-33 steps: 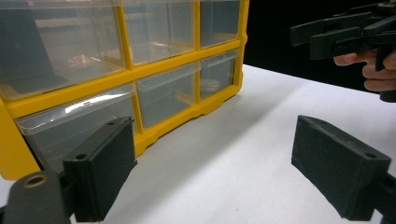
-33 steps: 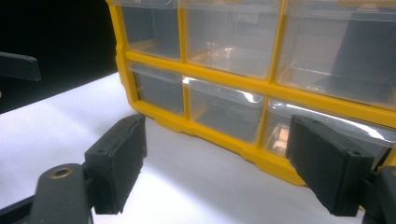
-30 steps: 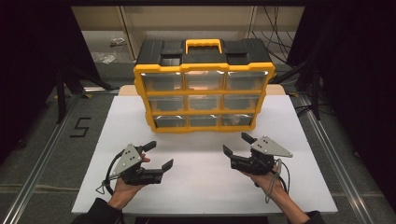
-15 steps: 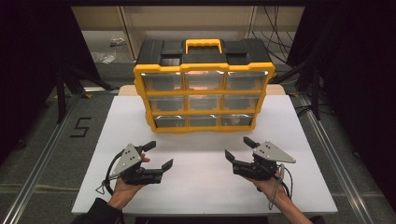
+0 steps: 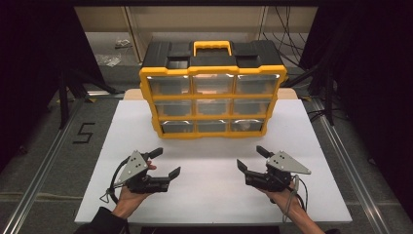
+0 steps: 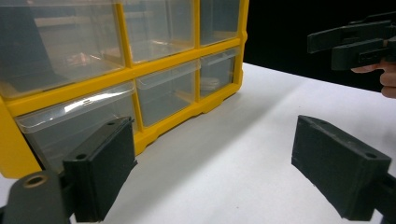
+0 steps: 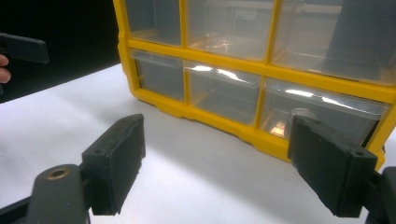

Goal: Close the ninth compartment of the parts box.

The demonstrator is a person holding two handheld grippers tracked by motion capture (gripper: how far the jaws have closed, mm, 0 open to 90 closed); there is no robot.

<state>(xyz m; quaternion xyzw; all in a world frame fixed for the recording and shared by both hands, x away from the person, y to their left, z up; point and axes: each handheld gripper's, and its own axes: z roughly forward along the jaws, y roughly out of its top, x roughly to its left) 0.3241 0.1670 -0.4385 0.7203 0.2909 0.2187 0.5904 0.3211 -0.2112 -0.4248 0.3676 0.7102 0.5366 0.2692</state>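
The left tool (image 5: 163, 162) rests near the desk's near-left edge, jaws spread wide and empty. The right tool (image 5: 252, 160) sits near-right, also gaping with nothing between its jaws. Both face a yellow organizer (image 5: 212, 88) with 9 clear drawers, standing at the far middle of the white desk (image 5: 209, 195).

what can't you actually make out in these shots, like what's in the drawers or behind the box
- Drawer contents: the yellow organizer's clear drawers are hazy and glare-streaked in both gripper views, too small in the high view; faint shapes in the bottom row, unidentifiable.
- Its back and the table behind it: hidden by the organizer in the high view.
- Top drawer row: cut off by the upper edge in both gripper views.
- Small litter on the floor behind: too small.
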